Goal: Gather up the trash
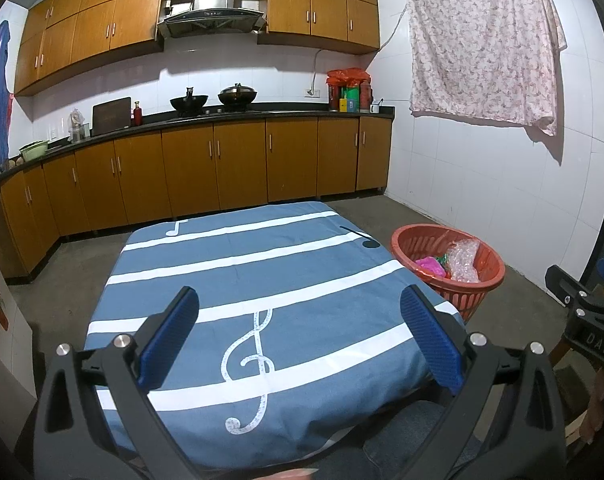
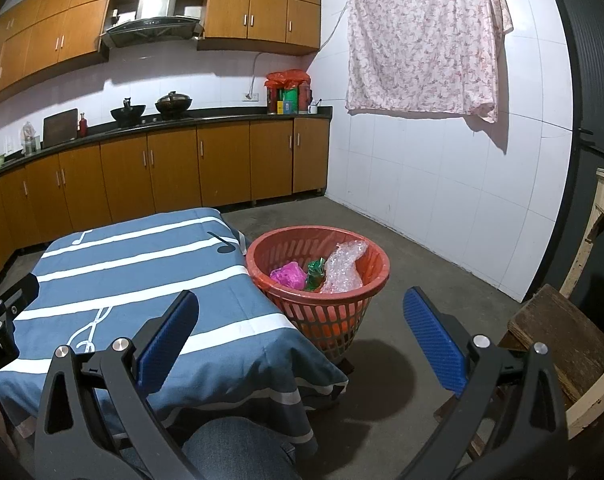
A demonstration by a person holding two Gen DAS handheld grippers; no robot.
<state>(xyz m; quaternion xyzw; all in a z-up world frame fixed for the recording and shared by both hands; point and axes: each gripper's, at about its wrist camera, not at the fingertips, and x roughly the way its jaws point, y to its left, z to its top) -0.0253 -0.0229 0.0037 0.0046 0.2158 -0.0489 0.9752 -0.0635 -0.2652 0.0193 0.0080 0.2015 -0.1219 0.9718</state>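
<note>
Both grippers hang above the near edge of the bench [image 1: 262,264], which is draped in a blue striped cloth. The left gripper [image 1: 300,300] has its fingers spread wide, holding nothing; the right gripper [image 2: 302,304] likewise. Right of the bench, touching its corner, a red basket [image 2: 262,248] on the floor holds bubble wrap [image 2: 344,266], a pink wad [image 2: 288,274] and a green wrapper [image 2: 315,272].

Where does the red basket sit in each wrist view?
Left wrist: red basket at right of centre, beyond the table's right edge.
Right wrist: red basket near centre, on the floor against the table's corner.
Shared landmark: the black music note on the tablecloth beside it.
</note>
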